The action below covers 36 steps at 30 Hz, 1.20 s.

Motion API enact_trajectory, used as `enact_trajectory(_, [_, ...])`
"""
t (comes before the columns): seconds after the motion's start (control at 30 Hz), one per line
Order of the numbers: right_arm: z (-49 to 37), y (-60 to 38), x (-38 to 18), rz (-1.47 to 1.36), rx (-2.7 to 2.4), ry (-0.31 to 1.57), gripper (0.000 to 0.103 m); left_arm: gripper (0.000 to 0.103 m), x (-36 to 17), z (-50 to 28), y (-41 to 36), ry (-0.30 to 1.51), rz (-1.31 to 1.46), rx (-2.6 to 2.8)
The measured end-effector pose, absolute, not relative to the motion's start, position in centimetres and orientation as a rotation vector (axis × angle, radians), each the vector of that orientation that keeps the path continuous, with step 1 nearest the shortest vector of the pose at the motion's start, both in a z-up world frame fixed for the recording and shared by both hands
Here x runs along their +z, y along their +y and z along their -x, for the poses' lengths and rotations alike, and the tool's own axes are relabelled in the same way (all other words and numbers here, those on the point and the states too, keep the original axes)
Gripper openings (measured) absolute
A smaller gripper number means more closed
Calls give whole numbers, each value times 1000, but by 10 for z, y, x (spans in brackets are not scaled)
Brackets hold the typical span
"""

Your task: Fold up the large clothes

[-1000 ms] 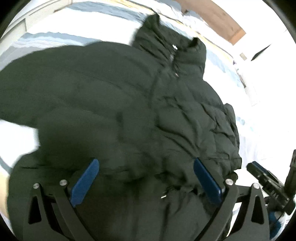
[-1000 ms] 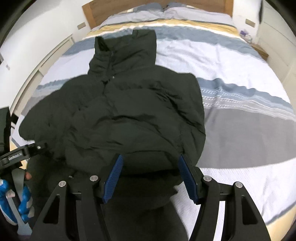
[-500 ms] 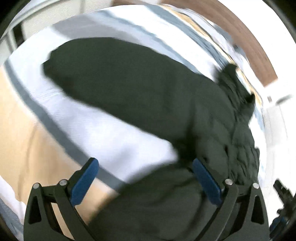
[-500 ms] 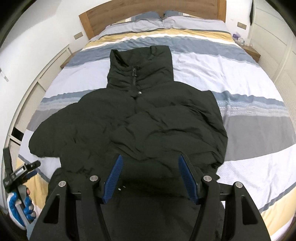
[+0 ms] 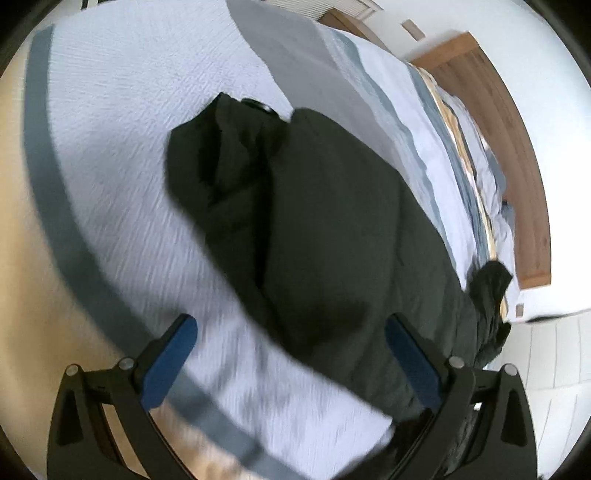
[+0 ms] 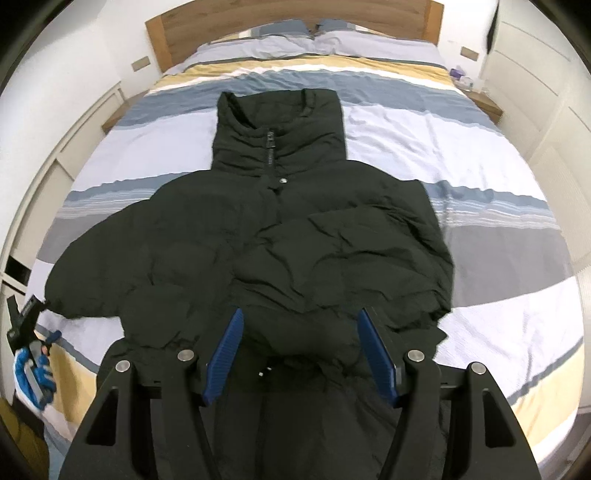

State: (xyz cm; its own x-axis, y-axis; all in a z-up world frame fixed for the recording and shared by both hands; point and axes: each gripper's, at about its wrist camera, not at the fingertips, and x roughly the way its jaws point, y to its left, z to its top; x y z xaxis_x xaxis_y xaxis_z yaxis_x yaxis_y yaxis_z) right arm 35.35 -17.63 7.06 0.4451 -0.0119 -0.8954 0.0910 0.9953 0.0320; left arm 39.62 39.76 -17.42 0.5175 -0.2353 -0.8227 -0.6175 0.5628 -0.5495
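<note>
**Black puffer jacket on striped bed: sleeve folds in hand, one sleeve outstanding**

Item: black puffer jacket (image 6: pixel 295 236), zipped, lying front-up on the striped duvet (image 6: pixel 498 155), collar (image 6: pixel 277 122) toward the far wooden headboard (image 6: pixel 295 18), hem at the near edge of the bed.

Condition: the sleeve on the scene's right appears folded in across the chest; the sleeve on the left (image 6: pixel 92 273) lies spread outward over the duvet, its cuff (image 5: pixel 207 155) open toward the left wrist camera.

Step, as judged: side folds under way, left sleeve not yet brought in.

Left gripper (image 5: pixel 291 362): blue fingers (image 5: pixel 168 363) wide apart, nothing between the pads. It hangs above the outstretched sleeve, which runs from just beside its right finger away to the cuff farther off. The view is motion-blurred.

Right gripper (image 6: pixel 299 354): fingers (image 6: pixel 223 354) apart and empty, poised over the jacket's lower middle near the hem, not visibly touching cloth.

Next move, as judged: the left gripper must reach the cuff, pinch its thick padded layers firmly, and carry it across the chest. Slippery shell fabric may slide out of a shallow pinch.
</note>
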Motion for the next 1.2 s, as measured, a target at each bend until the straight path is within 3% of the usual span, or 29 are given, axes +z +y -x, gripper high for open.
enact_trajectory(0.27, [-338,-197,79,-85,-163,1113,64,98,-200,-415,427,957,1179,276])
enact_trajectory(0.33, [-335,-202,81,-90,-180,1112,64,87,-203,-414,433,931,1235,258])
enact_trajectory(0.4, [-332,-205,83,-95,-192,1106,64,57,-206,-413,434,916,1289,231])
enact_trajectory(0.5, [-329,-208,87,-100,-203,1097,64,34,-205,-412,434,895,1328,212])
enact_trajectory(0.6, [-326,-210,91,-104,-205,1086,64,20,-194,-413,431,889,1308,197])
enact_trajectory(0.77, [-320,-218,97,-109,-211,1062,64,15,-157,-424,416,907,1192,163])
enact_trajectory(1.2, [-294,-271,104,-218,-236,997,64,13,-62,-438,348,896,971,63])
